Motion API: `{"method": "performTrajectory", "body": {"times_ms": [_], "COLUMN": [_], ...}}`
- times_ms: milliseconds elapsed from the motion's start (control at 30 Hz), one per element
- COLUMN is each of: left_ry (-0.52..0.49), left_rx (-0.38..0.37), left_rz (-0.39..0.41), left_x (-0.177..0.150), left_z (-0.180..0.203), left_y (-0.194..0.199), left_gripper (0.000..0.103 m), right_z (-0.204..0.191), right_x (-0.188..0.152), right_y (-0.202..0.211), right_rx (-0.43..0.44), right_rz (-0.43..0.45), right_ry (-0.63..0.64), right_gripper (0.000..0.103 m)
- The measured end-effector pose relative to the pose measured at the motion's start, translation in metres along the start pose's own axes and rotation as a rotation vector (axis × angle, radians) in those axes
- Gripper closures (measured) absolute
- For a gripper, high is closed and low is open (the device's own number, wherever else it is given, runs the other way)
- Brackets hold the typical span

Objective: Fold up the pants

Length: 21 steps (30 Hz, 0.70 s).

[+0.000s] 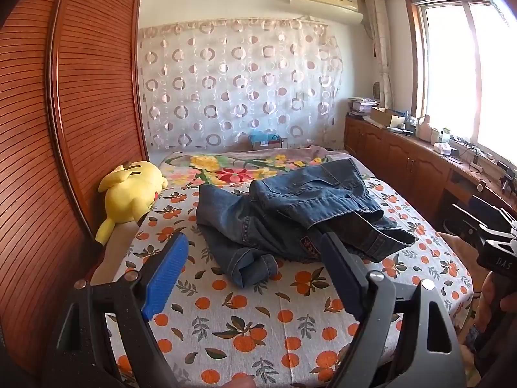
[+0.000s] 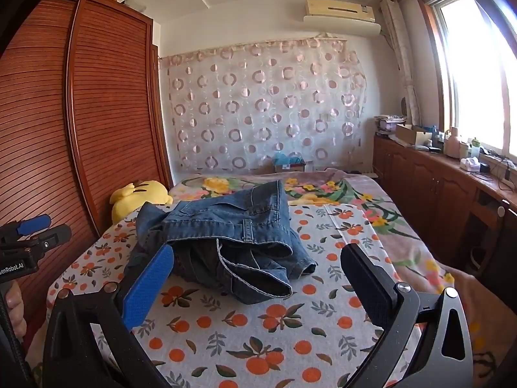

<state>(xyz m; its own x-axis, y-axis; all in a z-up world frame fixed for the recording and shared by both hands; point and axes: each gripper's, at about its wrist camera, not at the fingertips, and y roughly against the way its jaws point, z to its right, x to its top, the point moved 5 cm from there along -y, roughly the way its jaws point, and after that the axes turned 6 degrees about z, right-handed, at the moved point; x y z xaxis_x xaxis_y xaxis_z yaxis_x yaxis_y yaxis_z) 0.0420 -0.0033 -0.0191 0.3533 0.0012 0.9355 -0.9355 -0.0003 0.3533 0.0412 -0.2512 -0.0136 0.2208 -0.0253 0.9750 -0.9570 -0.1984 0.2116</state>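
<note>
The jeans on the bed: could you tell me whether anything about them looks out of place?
Yes: the jeans lie crumpled in a heap on the orange-print sheet, legs bunched and overlapping, not spread flat for folding. Nothing looks damaged.

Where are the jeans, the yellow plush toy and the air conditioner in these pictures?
jeans [image 1: 290,220]: left wrist view, on the crumpled denim in the middle of the heap.
yellow plush toy [image 1: 132,190]: left wrist view, on its body.
air conditioner [image 2: 339,8]: right wrist view, on its front panel.

Black gripper [image 1: 255,242] frames, blue ribbed pads [image 1: 168,274], silver screws
</note>
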Motion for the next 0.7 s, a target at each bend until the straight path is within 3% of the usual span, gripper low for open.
{"method": "performTrajectory", "body": {"times_ms": [700], "left_ry": [-0.001], "left_rx": [0.0], "left_rz": [-0.001], "left_x": [0.0009], "left_z": [0.0009], "left_y": [0.0022], "left_gripper": [0.019], "right_z": [0.0004], "right_x": [-0.0002], "right_y": [0.0038], "right_rx": [-0.006], "right_rz": [0.005], "right_ry": [-0.008], "right_gripper": [0.0]}}
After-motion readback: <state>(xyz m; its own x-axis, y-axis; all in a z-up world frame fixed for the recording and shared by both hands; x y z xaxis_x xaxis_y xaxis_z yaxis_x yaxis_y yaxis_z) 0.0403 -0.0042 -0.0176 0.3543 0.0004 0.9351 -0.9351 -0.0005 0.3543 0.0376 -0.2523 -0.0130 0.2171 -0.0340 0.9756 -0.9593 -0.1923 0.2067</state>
